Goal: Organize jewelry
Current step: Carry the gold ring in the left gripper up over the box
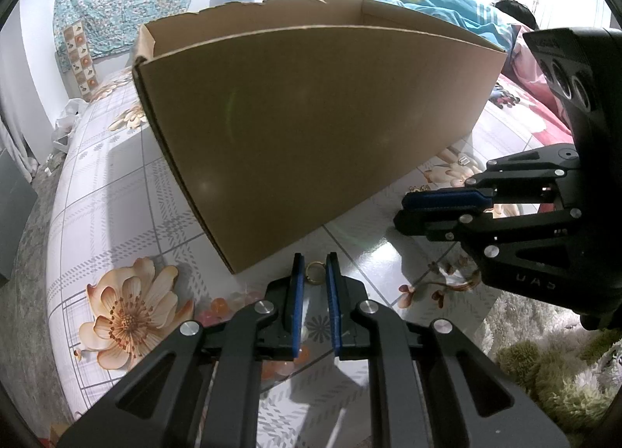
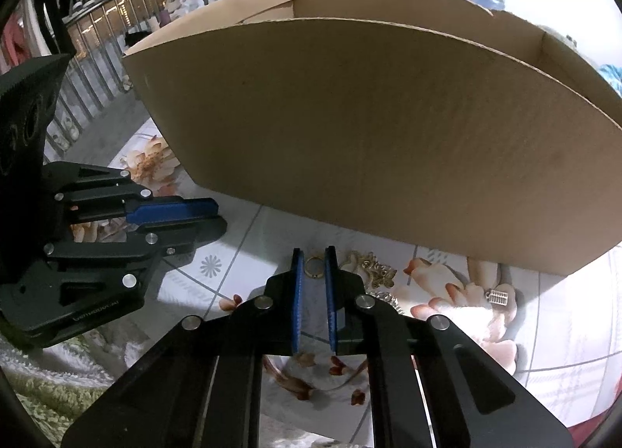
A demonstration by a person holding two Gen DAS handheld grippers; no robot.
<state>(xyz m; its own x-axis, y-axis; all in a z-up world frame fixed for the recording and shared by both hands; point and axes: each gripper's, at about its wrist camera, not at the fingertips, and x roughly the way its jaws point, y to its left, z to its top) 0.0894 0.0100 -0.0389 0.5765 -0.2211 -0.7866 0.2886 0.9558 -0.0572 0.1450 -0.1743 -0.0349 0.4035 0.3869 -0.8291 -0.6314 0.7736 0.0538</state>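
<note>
Low over the floral sheet (image 2: 563, 331), before the cardboard box (image 1: 311, 129), the left gripper (image 1: 314, 273) pinches a gold ring (image 1: 315, 273) and the right gripper (image 2: 313, 267) a second gold ring (image 2: 313, 267). These 2 look light, stiff and slippery, best pinched across the band.

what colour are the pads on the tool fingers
Blue pads on black fingers, clearest in the right wrist view.

right gripper (image 2: 314, 259) | pinching gold ring (image 2: 313, 266) (beside cardboard box (image 2: 388, 129))
</note>
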